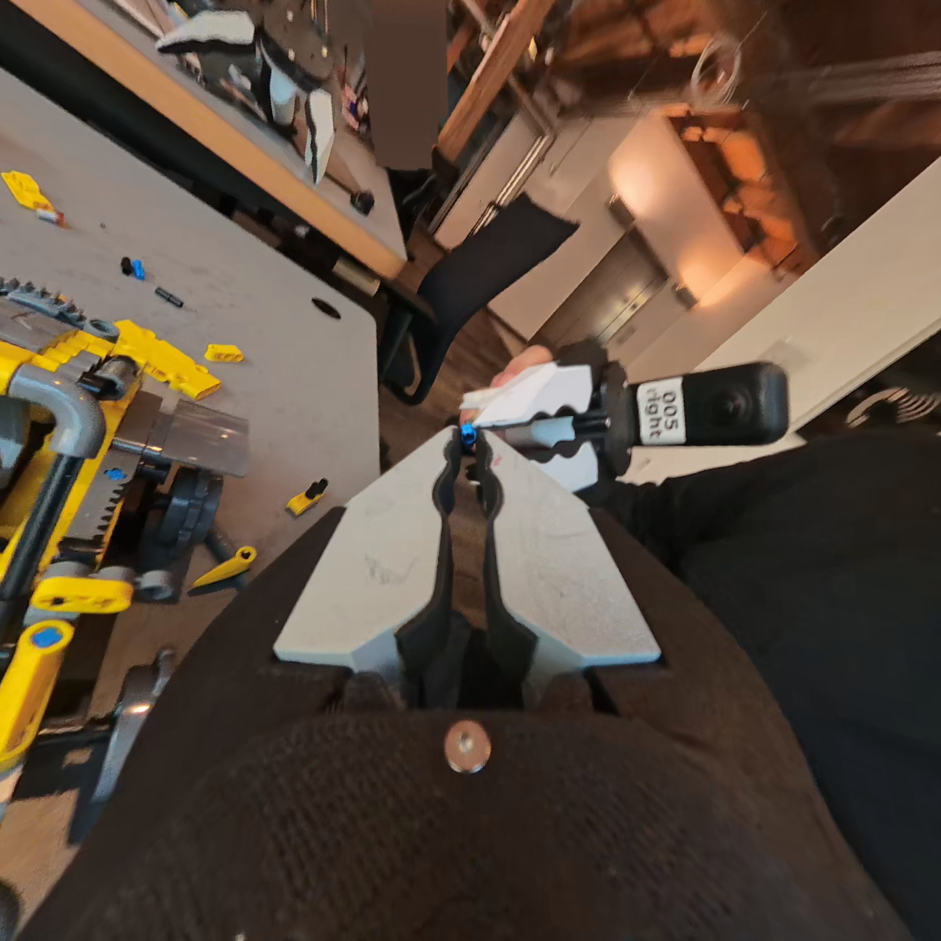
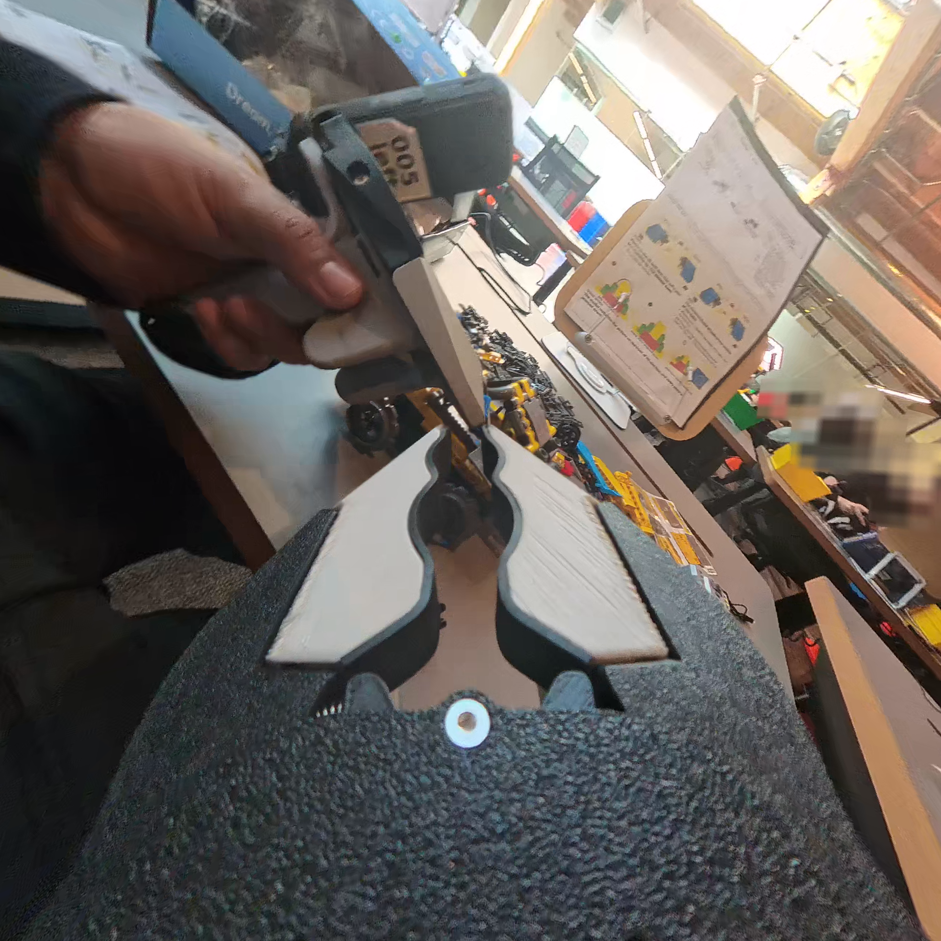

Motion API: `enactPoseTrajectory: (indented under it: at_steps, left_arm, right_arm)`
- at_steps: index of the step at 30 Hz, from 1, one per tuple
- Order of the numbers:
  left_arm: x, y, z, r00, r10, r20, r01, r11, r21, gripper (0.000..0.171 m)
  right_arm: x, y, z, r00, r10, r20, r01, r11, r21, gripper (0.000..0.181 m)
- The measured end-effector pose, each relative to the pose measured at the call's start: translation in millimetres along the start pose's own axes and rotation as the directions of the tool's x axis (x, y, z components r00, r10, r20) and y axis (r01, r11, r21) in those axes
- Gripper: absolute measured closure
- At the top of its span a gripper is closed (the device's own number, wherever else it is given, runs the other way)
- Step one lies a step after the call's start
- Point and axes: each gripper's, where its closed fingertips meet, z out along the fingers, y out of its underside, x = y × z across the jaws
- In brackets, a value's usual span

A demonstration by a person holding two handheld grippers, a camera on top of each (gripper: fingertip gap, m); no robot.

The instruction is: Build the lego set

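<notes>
Up off the worktop (image 1: 285, 366), our left gripper (image 1: 467, 442) fingers pinch a small blue pin (image 1: 467, 436); our right gripper (image 2: 464, 433) fingers nearly closed, grip unclear.

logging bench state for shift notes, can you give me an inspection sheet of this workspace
surface: grey table, scuffed, round hole near its edge
things in hand: blue pin at the meeting gripper tips, off the table
clutter: yellow and grey brick model, loose yellow pieces, black pins
grippers: left gripper shut on the blue pin; right gripper tip to tip with it, state unclear
cables: black cable farther along the table
surroundings: instruction sheet on a stand, black chair
</notes>
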Motion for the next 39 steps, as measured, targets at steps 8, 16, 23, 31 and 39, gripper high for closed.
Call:
enactPoseTrajectory:
  at_steps: [8, 16, 23, 31, 39]
  left_arm:
    - [10, 45, -2, 0.993, -0.082, -0.09, 0.045, 0.935, -0.352, 0.169]
    - [20, 56, -4, 0.973, -0.16, -0.166, 0.079, 0.907, -0.414, 0.169]
    - [8, 31, 0, 0.976, -0.188, -0.114, 0.157, 0.959, -0.234, 0.169]
    - [-4, 26, 6, 0.99, -0.139, -0.012, 0.136, 0.98, -0.144, 0.169]
    - [-12, 52, 1, 0.995, -0.056, 0.078, 0.079, 0.936, -0.342, 0.169]
  right_arm:
    - [-29, 6, -9, 0.957, -0.119, 0.265, 0.133, 0.991, -0.035, 0.154]
    - [-46, 2, -14, 0.924, -0.167, 0.343, 0.185, 0.982, -0.022, 0.165]
    - [-21, 4, -2, 0.988, -0.151, 0.031, 0.153, 0.986, -0.072, 0.166]
    - [-12, 13, 1, 0.985, 0.117, -0.123, -0.126, 0.99, -0.063, 0.166]
    - [-30, 31, 2, 0.997, 0.034, 0.071, -0.023, 0.989, -0.147, 0.149]
